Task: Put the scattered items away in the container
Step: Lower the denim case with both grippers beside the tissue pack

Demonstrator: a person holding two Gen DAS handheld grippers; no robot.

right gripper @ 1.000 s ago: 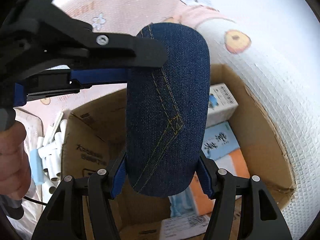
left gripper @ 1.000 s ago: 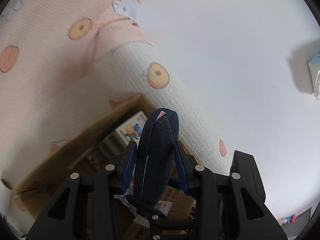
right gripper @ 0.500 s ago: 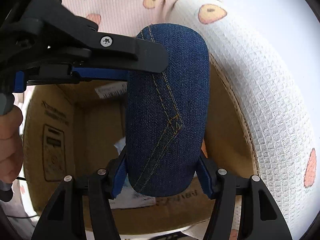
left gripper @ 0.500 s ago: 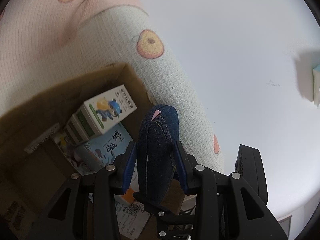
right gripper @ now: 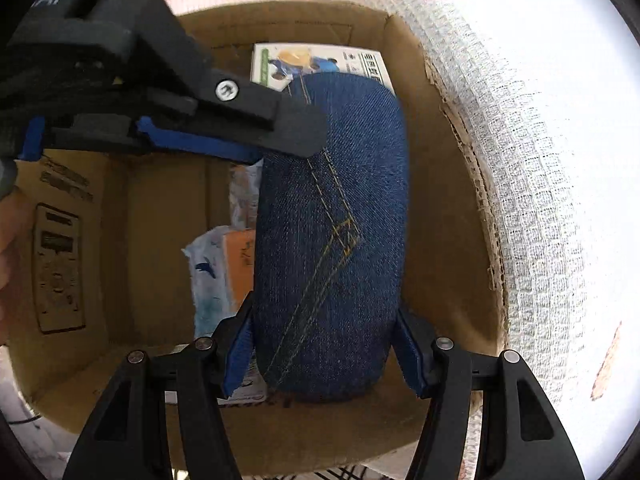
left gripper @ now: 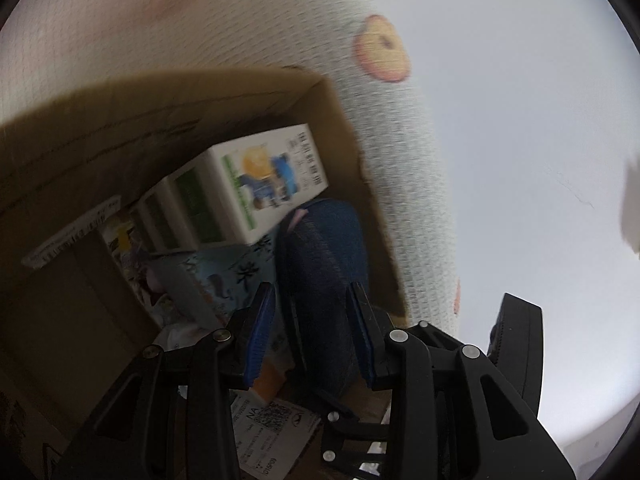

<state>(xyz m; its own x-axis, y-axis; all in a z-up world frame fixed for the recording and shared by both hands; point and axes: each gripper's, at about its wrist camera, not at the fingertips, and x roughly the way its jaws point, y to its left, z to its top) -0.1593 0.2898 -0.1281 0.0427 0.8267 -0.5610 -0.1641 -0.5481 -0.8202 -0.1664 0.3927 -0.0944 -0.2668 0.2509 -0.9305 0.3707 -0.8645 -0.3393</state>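
Observation:
A blue denim case (right gripper: 332, 232) is inside the open cardboard box (right gripper: 452, 216), near the box's right wall. My right gripper (right gripper: 326, 344) is shut on its near end. My left gripper (right gripper: 280, 136) reaches in from the upper left and is shut on its far end. In the left wrist view the denim case (left gripper: 324, 272) stands edge-on between the left gripper's (left gripper: 316, 320) blue pads, over the cardboard box (left gripper: 120, 128). The case's underside is hidden.
In the box lie a white carton with a cartoon figure (left gripper: 272, 176), a light blue packet (right gripper: 208, 280), an orange packet (right gripper: 240, 264) and a paper label (left gripper: 272, 432). A white waffle-weave cloth with orange prints (right gripper: 528, 184) wraps the box's right side.
Both grippers have carried the denim case down from above the box rim into the box. The views now look deeper into the box.

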